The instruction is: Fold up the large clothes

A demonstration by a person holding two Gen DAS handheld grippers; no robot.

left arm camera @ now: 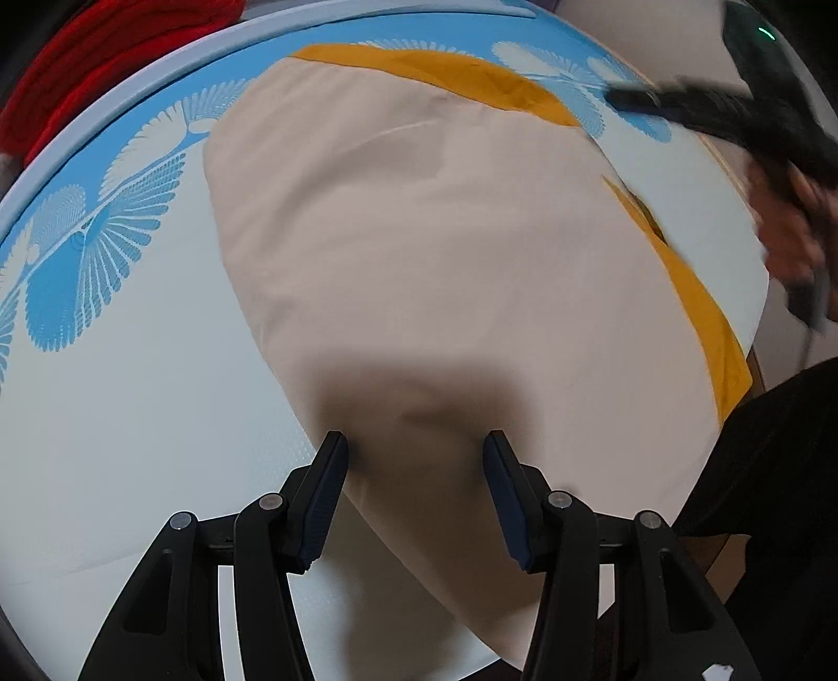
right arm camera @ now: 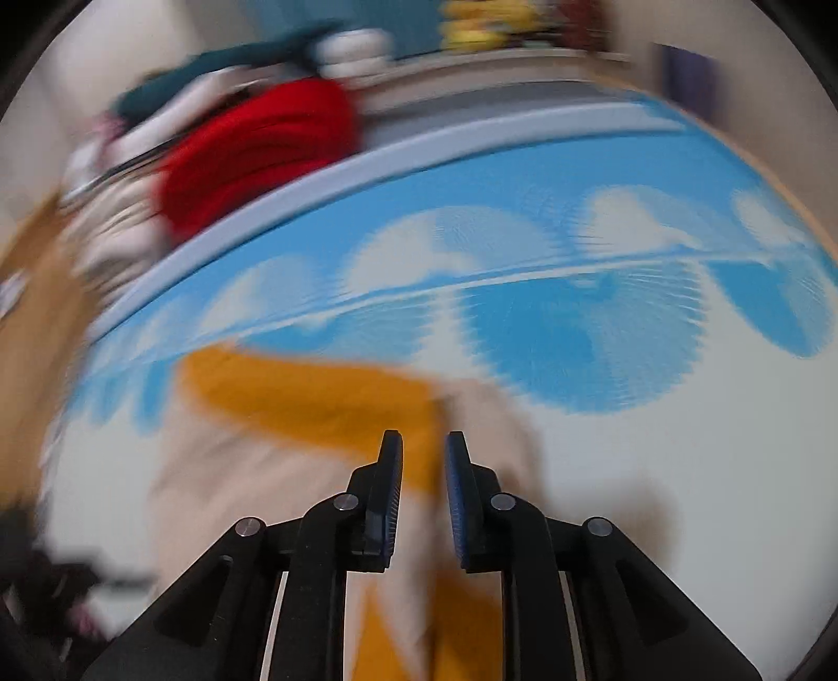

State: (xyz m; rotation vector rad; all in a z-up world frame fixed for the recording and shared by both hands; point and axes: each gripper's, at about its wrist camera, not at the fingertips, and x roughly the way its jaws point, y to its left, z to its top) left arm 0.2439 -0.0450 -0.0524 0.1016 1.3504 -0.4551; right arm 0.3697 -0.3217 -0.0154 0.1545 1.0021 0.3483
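A large beige garment [left arm camera: 429,251] with mustard-yellow trim [left arm camera: 450,70] lies spread on the white and blue patterned bed [left arm camera: 105,366]. My left gripper [left arm camera: 416,445] is open just above the beige cloth's near part, holding nothing. My right gripper [right arm camera: 424,450] hovers over the cloth's yellow and beige corner [right arm camera: 314,393] with its jaws a narrow gap apart and nothing clearly between them; this view is motion-blurred. The right gripper also shows blurred in the left wrist view [left arm camera: 696,105] at the upper right, in a hand.
A red garment [left arm camera: 94,57] is heaped beyond the bed's far edge, also in the right wrist view [right arm camera: 262,152]. More clothes and shelf clutter [right arm camera: 487,26] lie behind it. The person's dark clothing [left arm camera: 775,471] is at the right.
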